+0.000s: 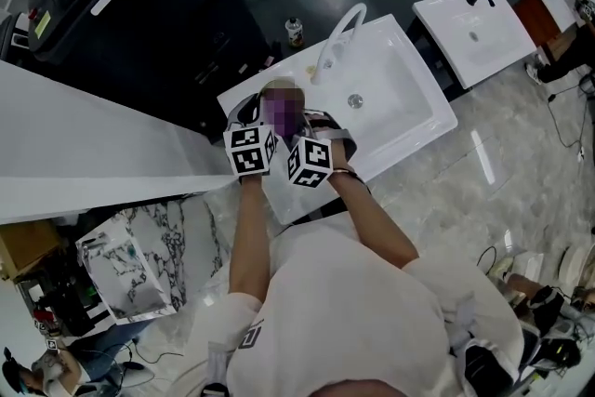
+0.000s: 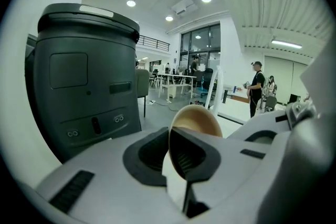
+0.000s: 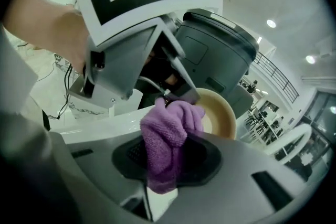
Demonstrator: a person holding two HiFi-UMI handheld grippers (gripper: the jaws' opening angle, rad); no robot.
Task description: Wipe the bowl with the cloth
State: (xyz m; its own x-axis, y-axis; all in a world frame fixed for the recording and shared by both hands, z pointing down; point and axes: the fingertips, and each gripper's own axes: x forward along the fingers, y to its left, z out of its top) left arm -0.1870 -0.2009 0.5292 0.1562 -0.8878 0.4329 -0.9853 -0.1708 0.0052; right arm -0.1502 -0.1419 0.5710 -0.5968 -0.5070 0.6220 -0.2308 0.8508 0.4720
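A tan bowl (image 2: 195, 119) is held by its rim on edge, with my left gripper (image 2: 171, 150) shut on it. In the right gripper view the bowl (image 3: 219, 115) faces me, and a purple cloth (image 3: 167, 136) bunched in my right gripper (image 3: 167, 157) lies against its inside near the rim. That gripper is shut on the cloth. The left gripper (image 3: 131, 55) with its marker cube fills the upper left there. From the head view both grippers, left (image 1: 251, 144) and right (image 1: 309, 155), meet over the sink's near corner, with the bowl (image 1: 279, 89) and cloth (image 1: 283, 113) partly blurred.
A white sink (image 1: 395, 98) with a curved white tap (image 1: 337, 40) lies just beyond the grippers. A tall dark grey bin (image 2: 84, 76) stands close on the left. A second sink (image 1: 474, 33) sits farther right. A white counter (image 1: 84, 144) runs along the left.
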